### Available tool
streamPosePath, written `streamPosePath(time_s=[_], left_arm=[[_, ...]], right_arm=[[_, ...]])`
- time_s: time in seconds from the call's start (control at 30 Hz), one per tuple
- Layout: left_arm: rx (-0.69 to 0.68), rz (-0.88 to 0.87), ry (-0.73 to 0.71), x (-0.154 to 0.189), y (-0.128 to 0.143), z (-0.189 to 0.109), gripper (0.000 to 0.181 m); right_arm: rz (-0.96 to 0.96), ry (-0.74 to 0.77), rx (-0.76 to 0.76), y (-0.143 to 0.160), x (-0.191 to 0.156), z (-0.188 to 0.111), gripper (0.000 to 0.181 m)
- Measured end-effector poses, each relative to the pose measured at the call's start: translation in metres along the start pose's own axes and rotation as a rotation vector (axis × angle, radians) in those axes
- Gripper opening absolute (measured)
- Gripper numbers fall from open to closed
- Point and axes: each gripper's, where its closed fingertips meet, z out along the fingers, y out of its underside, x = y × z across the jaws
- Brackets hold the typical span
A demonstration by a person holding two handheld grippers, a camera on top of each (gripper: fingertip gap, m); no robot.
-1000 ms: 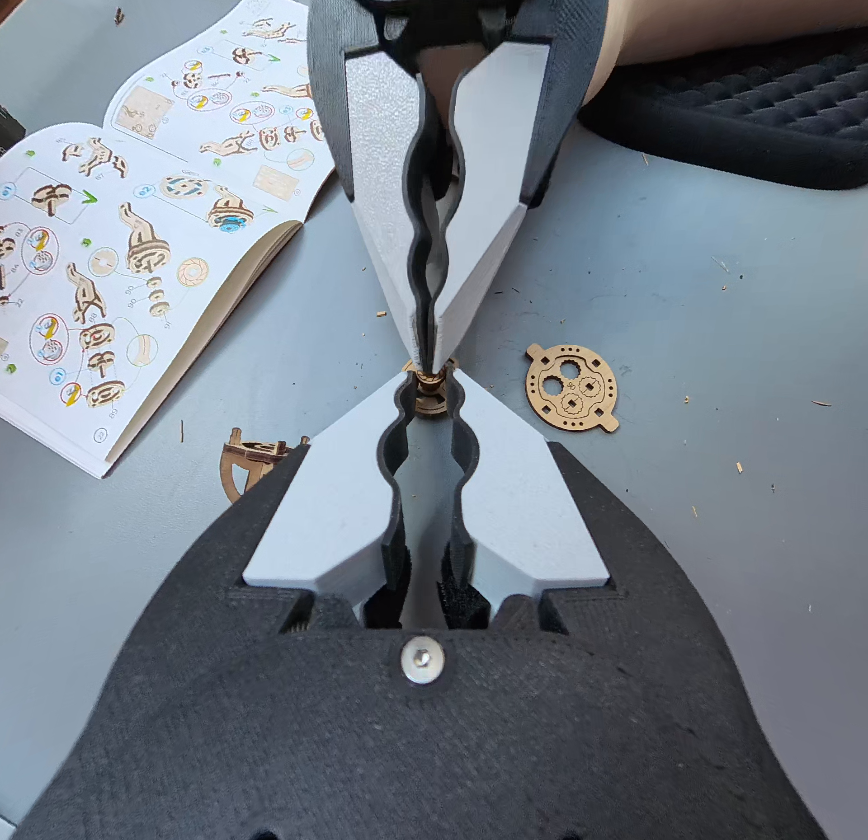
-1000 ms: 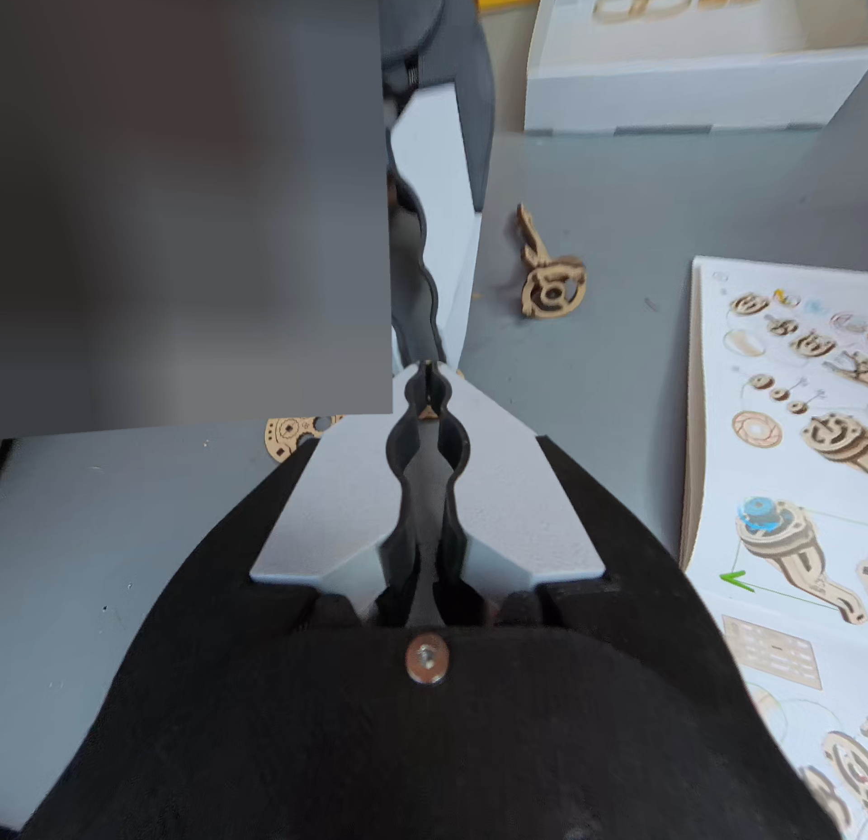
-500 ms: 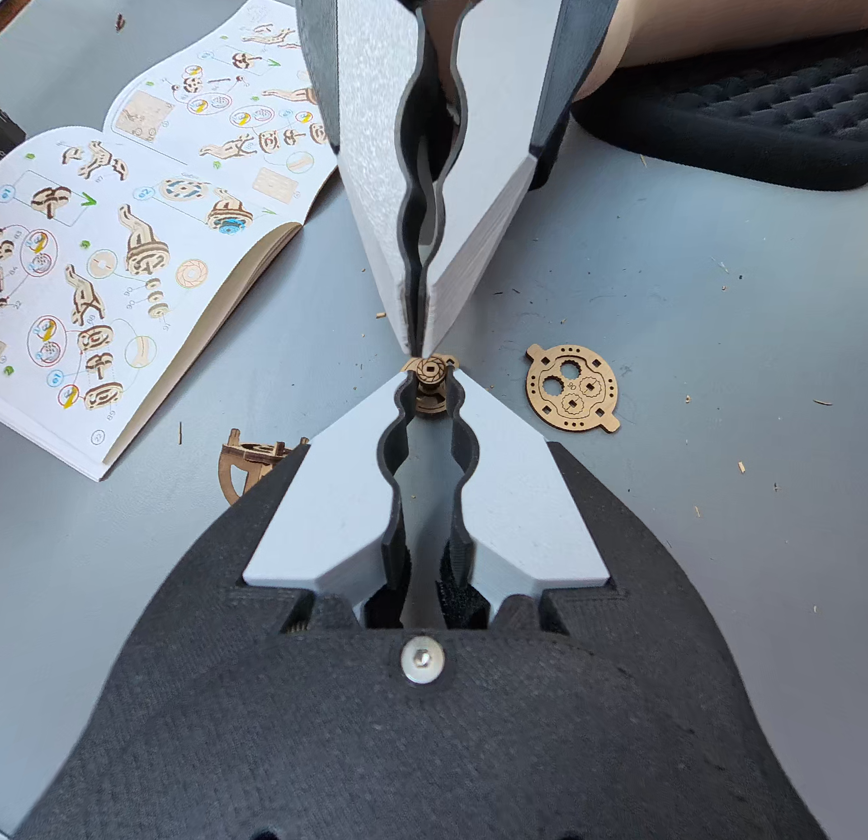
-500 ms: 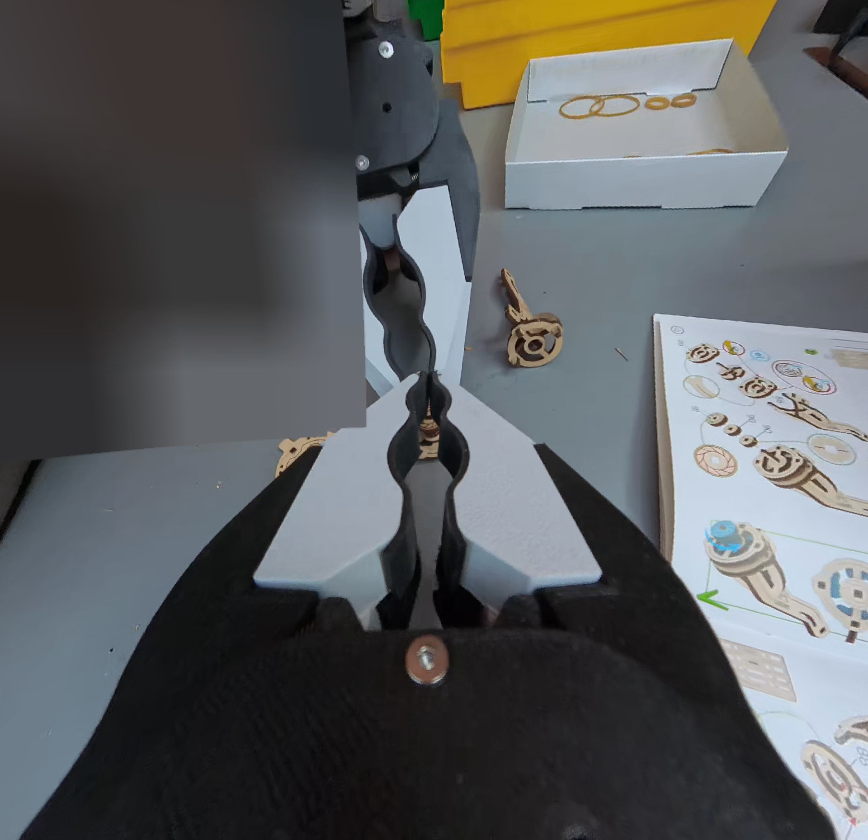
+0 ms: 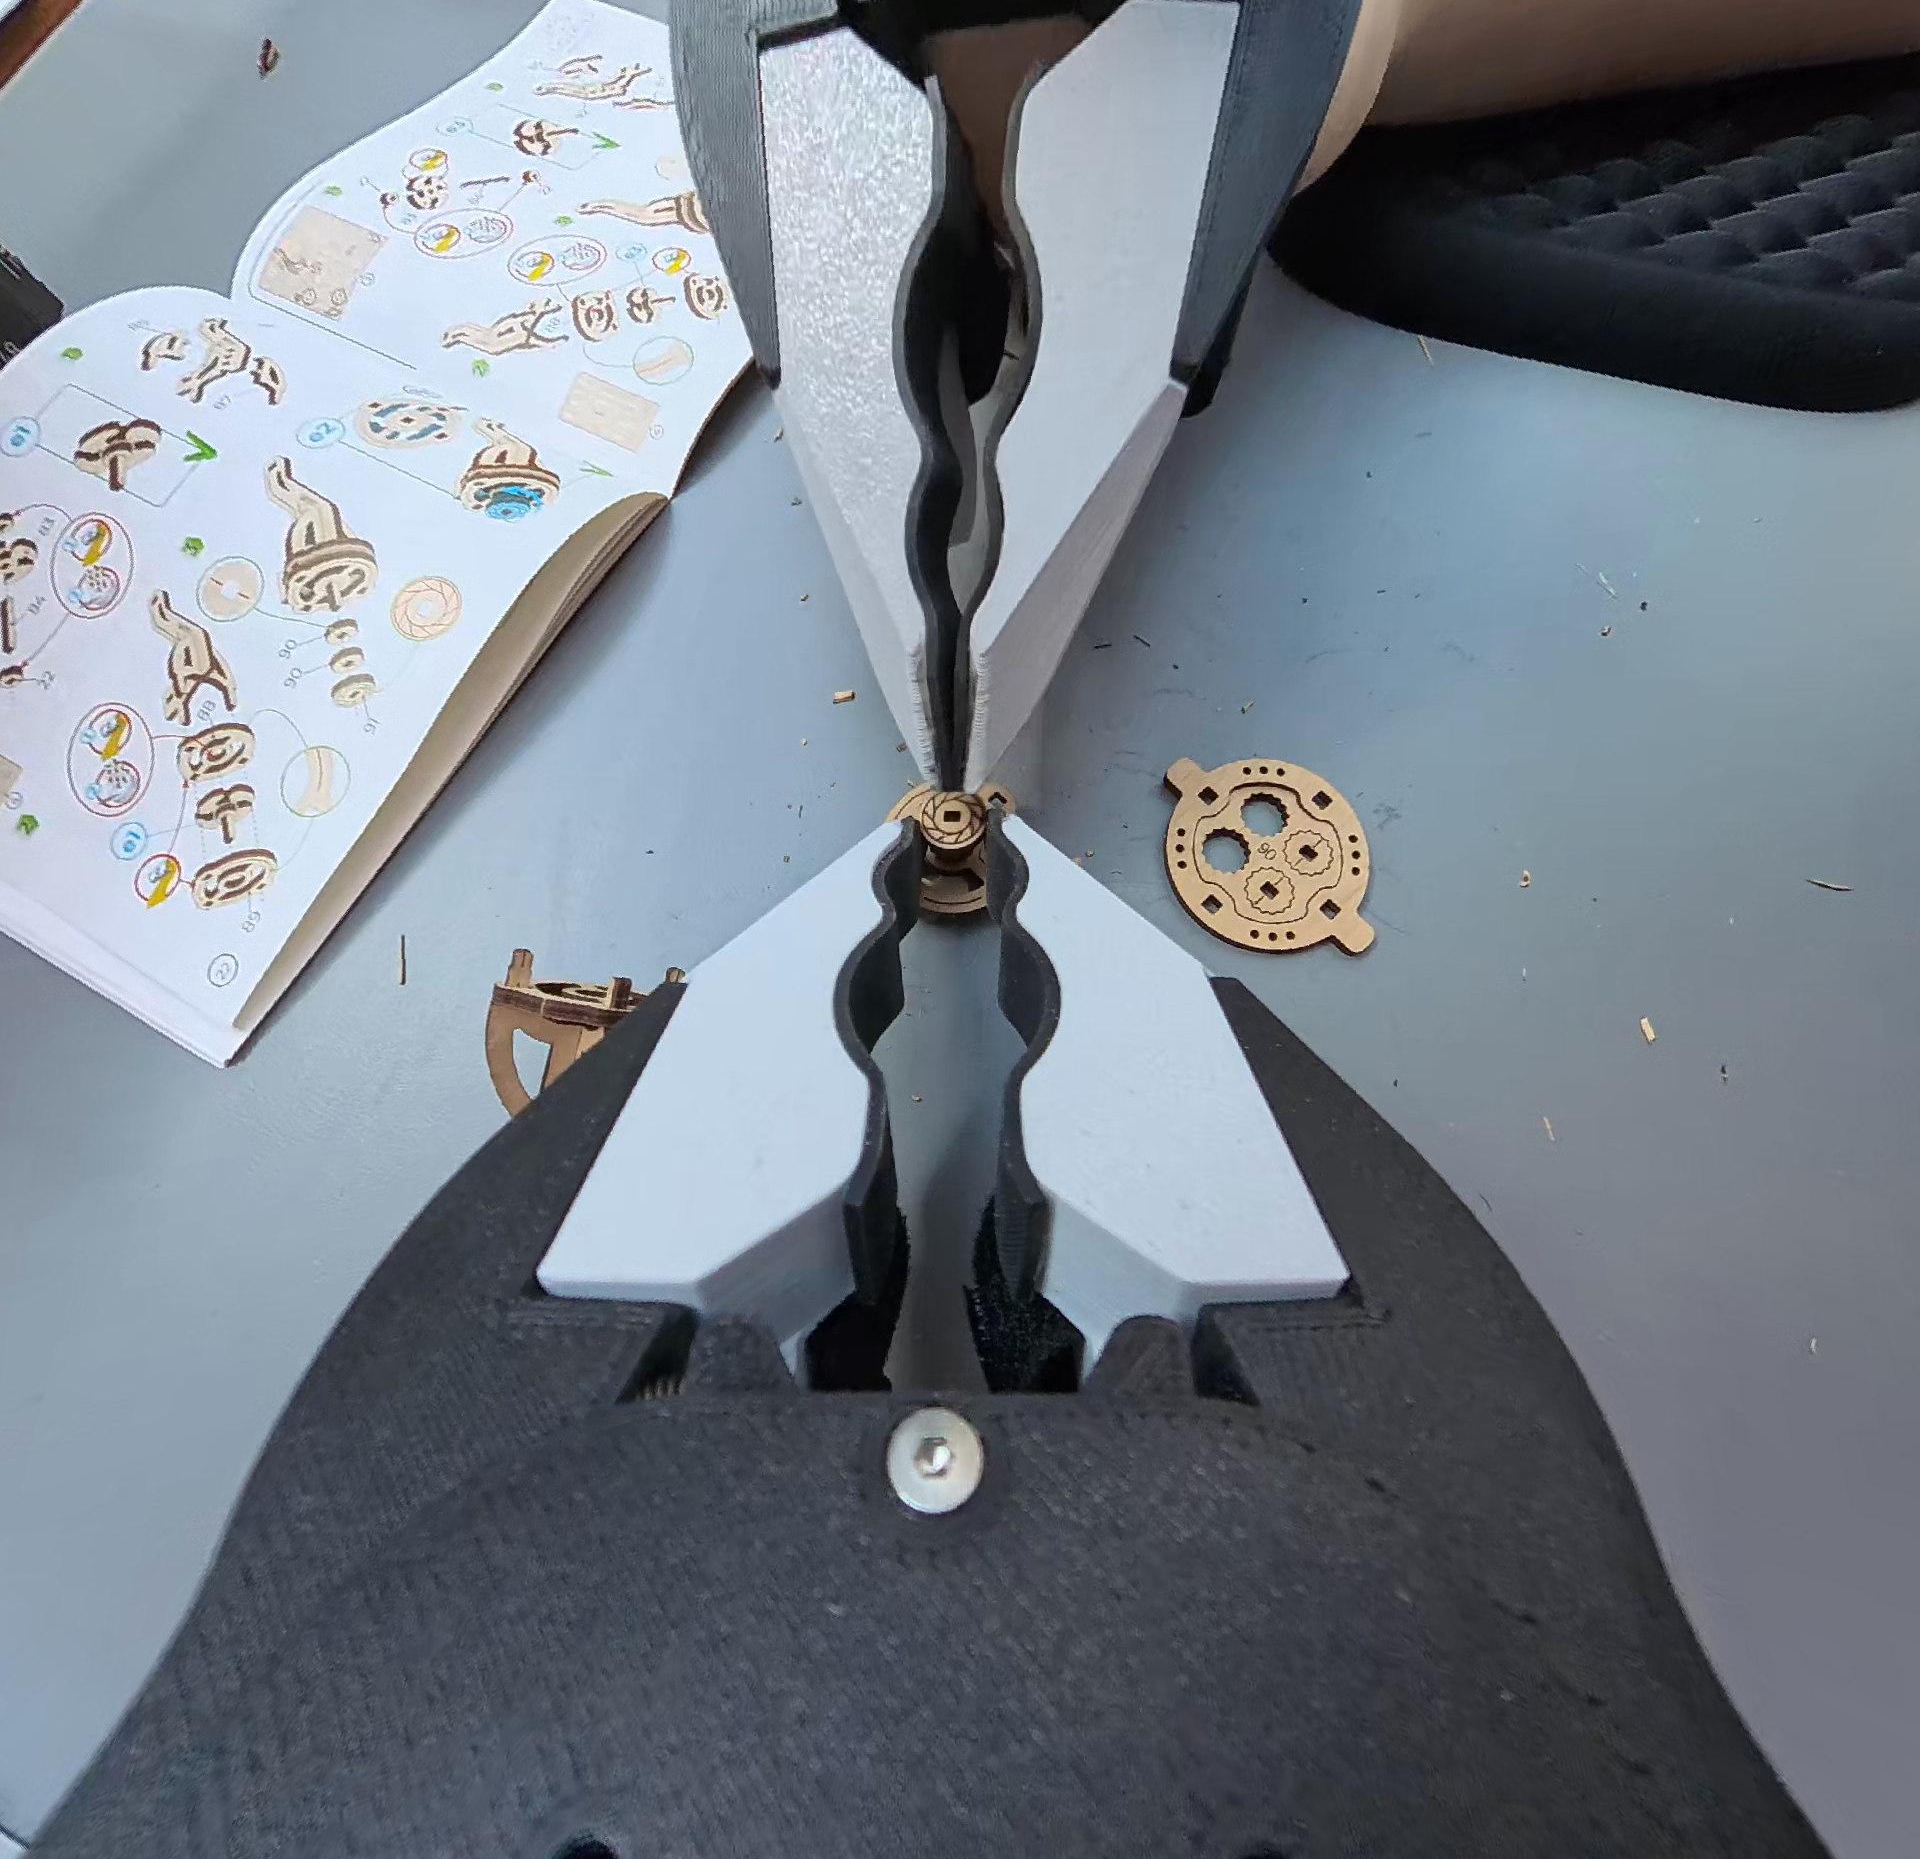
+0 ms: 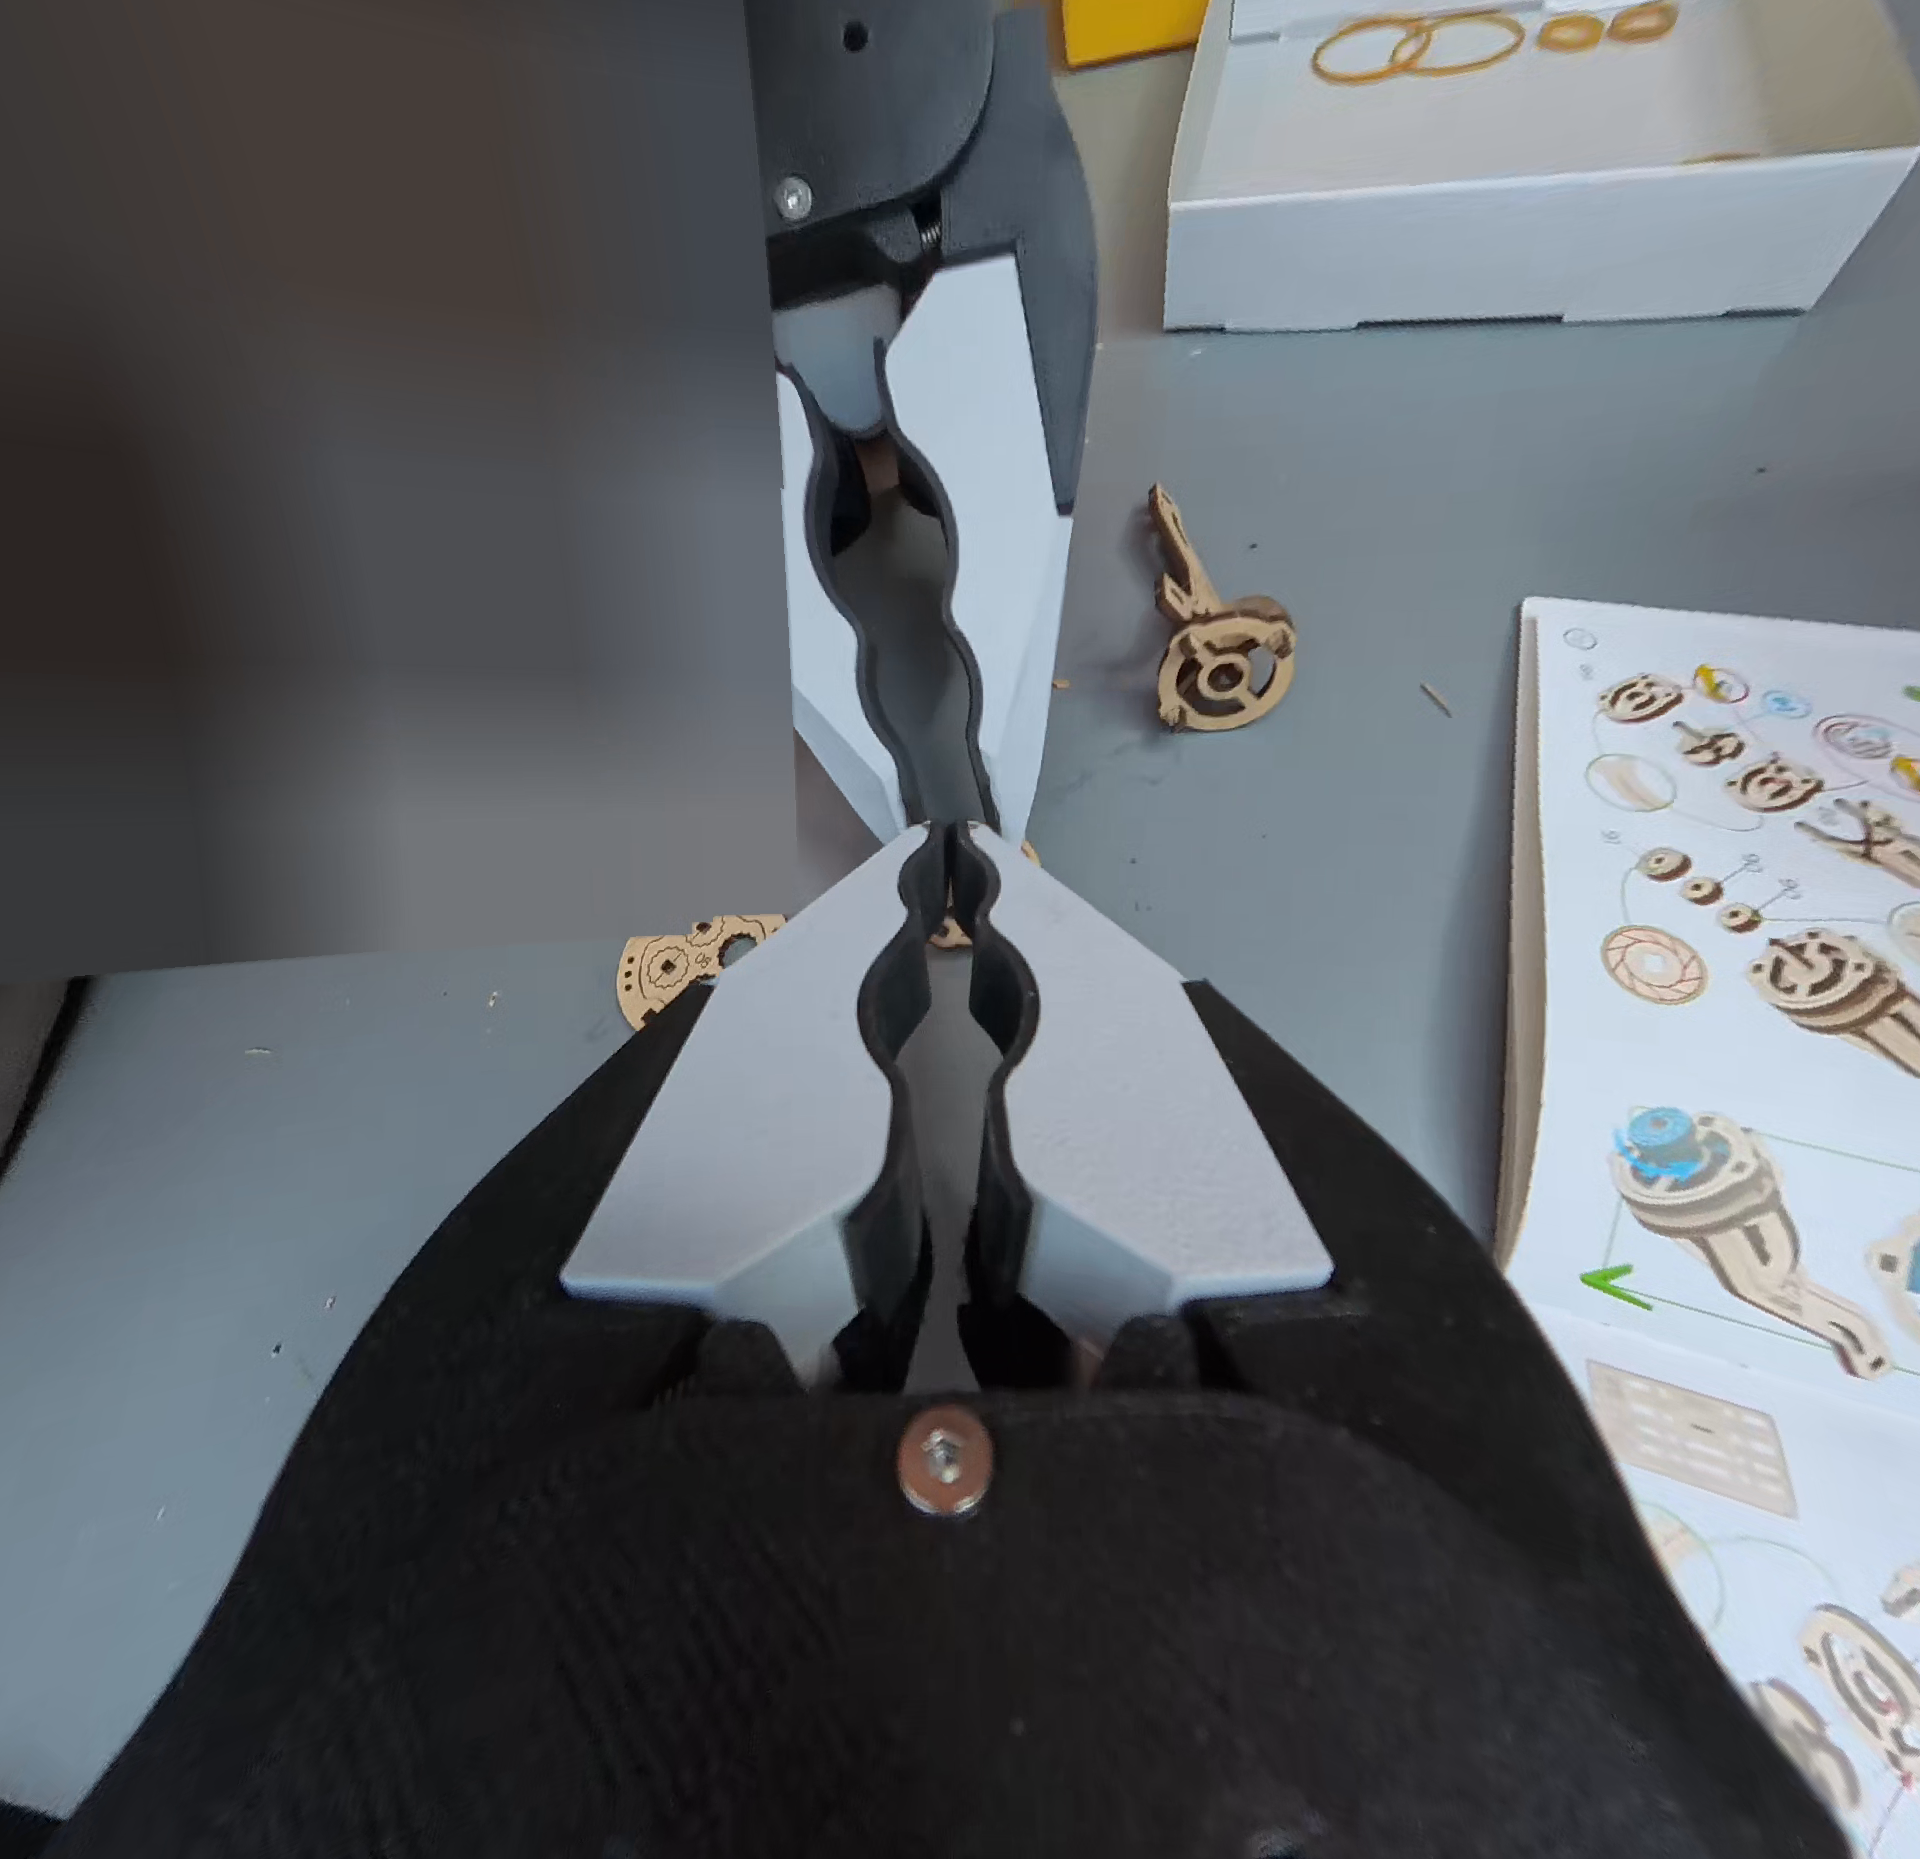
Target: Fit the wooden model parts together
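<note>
A small round, layered wooden part sits clamped in the left tool, with the right tool's closed tips touching its top.

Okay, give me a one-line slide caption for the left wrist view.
Left gripper pinches a small wooden sub-assembly as the closed right gripper meets it tip-to-tip above the grey table.

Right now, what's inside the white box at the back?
The white box holds two large thin overlapping wooden rings and two smaller rings. Its front wall hides the near floor, apart from a tan sliver; the frame cuts off its far end.
</note>
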Motion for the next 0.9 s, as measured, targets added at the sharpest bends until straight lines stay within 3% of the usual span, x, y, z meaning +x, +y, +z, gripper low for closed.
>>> streamPosePath(time_s=[0.03, 0.1, 0.23, 0.27, 0.4, 0.47, 0.6, 0.67, 0.77, 0.83, 0.9], left_arm=[[0.001, -0.001, 0.0, 0.0, 0.0, 0.0, 0.01], [0.0, 0.001, 0.0, 0.0, 0.0, 0.0, 0.01], [0.002, 0.009, -0.005, 0.0, 0.0, 0.0, 0.01], [0.004, 0.007, -0.001, 0.0, 0.0, 0.001, 0.01], [0.007, 0.004, 0.0, 0.0, -0.001, 0.001, 0.01], [0.001, 0.011, -0.003, 0.0, 0.0, 0.001, 0.01], [0.004, 0.011, -0.005, 0.0, 0.0, 0.001, 0.011], [0.003, 0.007, -0.001, 0.0, 0.0, 0.001, 0.01], [0.007, 0.004, 0.002, 0.0, 0.0, 0.001, 0.01], [0.001, 0.012, -0.002, 0.0, 0.001, 0.001, 0.01], [0.005, 0.011, -0.005, 0.0, 0.0, 0.001, 0.01]], right_arm=[[-0.018, 0.012, 0.033, -0.005, 0.0, -0.002, 0.0], [0.007, -0.001, -0.007, 0.005, 0.0, 0.004, 0.0], [-0.024, 0.012, 0.041, -0.007, -0.001, -0.002, 0.0], [-0.017, 0.016, -0.028, 0.005, 0.001, 0.003, 0.0], [-0.023, 0.02, 0.101, -0.021, -0.001, -0.004, 0.0], [-0.004, 0.018, -0.043, 0.008, 0.002, 0.007, 0.005], [-0.007, 0.037, 0.082, -0.015, 0.003, -0.002, 0.0], [0.017, 0.026, -0.001, 0.003, 0.004, 0.006, 0.0], [-0.007, 0.037, 0.074, -0.014, 0.003, -0.003, 0.0], [0.01, 0.016, -0.042, 0.009, 0.001, 0.006, 0.006], [0.037, 0.002, 0.015, -0.003, 0.001, 0.002, 0.0]])
